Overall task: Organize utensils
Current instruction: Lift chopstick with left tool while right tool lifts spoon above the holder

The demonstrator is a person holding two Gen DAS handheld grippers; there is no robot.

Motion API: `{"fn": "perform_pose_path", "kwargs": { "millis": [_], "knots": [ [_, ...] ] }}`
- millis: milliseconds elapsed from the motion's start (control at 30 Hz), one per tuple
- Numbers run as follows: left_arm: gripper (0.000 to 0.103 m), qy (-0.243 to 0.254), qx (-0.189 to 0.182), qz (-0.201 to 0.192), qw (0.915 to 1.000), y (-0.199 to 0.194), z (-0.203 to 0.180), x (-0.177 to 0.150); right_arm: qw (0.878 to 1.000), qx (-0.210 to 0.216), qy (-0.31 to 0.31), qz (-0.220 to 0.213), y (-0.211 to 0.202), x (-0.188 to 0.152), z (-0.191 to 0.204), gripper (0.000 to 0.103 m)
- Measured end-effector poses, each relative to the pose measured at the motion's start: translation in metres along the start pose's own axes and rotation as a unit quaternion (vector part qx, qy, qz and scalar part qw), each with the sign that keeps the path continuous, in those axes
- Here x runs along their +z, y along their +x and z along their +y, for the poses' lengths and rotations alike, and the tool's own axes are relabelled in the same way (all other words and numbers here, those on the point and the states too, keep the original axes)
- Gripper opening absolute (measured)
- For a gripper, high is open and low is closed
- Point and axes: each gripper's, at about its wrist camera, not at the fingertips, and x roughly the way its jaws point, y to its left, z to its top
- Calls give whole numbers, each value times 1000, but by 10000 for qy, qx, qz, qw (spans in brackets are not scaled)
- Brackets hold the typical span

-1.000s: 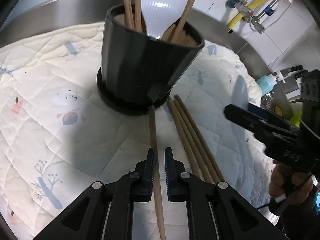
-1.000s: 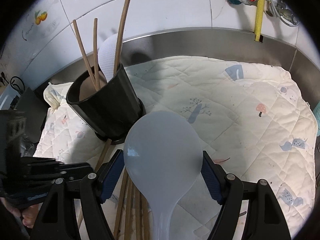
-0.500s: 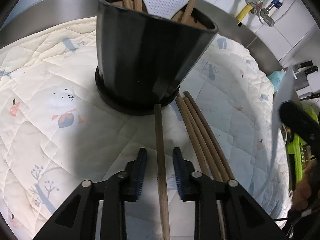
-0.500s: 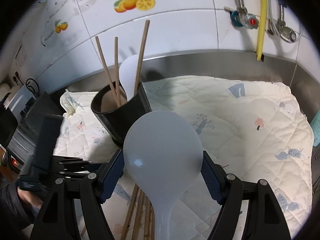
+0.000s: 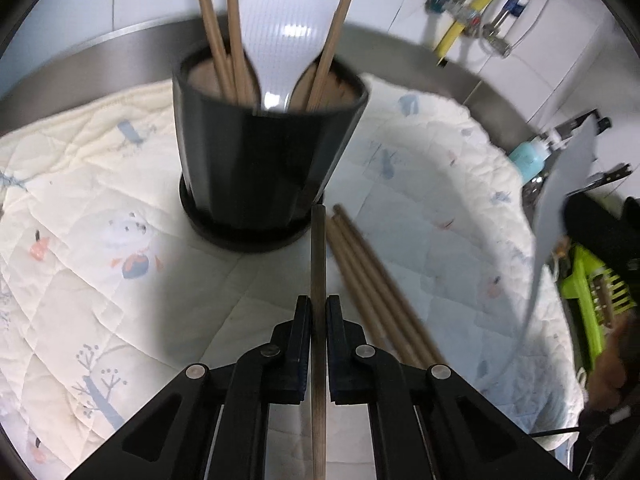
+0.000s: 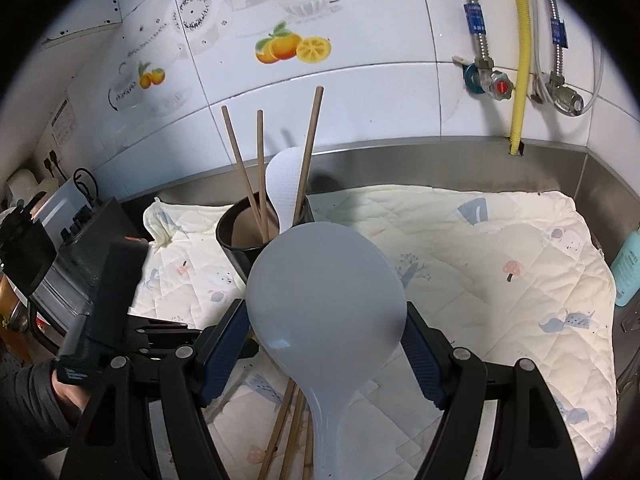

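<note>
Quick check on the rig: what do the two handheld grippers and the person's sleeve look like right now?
Both grippers are black plastic linkages with silver pivot pins. The left gripper has ribbed dark-blue pads; the right gripper has the same ribbed blue pads. A boxy black housing sits above the left one. The sleeve is dark and quilted.

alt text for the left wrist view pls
The left gripper is shut on a wooden chopstick pointing at a black pot that holds three chopsticks and a white rice paddle. Three more chopsticks lie beside it on a quilted mat; a grey paddle shows at right.
</note>
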Motion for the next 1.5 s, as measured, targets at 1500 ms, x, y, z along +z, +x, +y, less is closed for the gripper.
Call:
{"fn": "perform_pose_path", "kwargs": {
  "millis": [1500],
  "knots": [
    [7, -225, 117, -4117, 9110, -108, 42, 162, 9894, 315, 61, -1417, -11, 124, 10, 82]
  ]
}}
